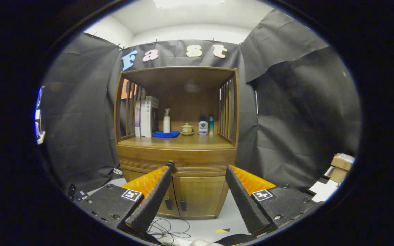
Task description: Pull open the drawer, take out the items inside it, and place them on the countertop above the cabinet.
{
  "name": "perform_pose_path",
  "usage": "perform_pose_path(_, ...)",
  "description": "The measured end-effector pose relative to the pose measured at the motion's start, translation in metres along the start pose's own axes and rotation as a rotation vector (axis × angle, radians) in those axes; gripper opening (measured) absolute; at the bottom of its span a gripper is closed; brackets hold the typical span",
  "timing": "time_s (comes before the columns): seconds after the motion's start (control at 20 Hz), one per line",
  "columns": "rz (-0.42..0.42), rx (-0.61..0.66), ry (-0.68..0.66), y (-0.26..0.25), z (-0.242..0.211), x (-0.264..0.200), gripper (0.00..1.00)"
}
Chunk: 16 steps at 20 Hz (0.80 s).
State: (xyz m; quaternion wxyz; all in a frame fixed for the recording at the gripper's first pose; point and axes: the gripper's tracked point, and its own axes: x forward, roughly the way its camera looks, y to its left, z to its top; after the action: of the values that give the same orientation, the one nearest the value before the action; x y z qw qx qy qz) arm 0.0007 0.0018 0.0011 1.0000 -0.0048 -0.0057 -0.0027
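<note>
We see the gripper (198,167) held in front of a wooden cabinet (176,164), well apart from it, with its two fingers spread wide and nothing between them. Beyond the fingers stands the drawer (197,160), a wide band with grooves just under the surface (183,140); it looks closed, although at this distance we cannot be fully sure. What lies inside it is hidden from us. Under the drawer there are two doors (197,196) with dark handles.

On the surface, inside the open shelf part, we find some upright books (147,116) at one side, then a white spray bottle (166,120) standing just behind a folded blue cloth (166,134). Near the middle sits a small lidded ceramic pot (186,129), and beside it a white bottle (202,126) and a slim teal bottle (211,124), close together.

On the floor before the cabinet lies a loose cable (166,229), and cardboard boxes (340,165) stand far to one side.
</note>
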Motion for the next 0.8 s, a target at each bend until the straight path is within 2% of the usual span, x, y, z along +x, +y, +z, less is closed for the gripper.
perform_pose_path(0.4, 0.005, -0.007, -0.012, 0.003, 0.006, 0.011, 1.00)
perform_pose_path(0.8, 0.054, 0.004, 0.008, 0.046, -0.005, 0.079, 1.00)
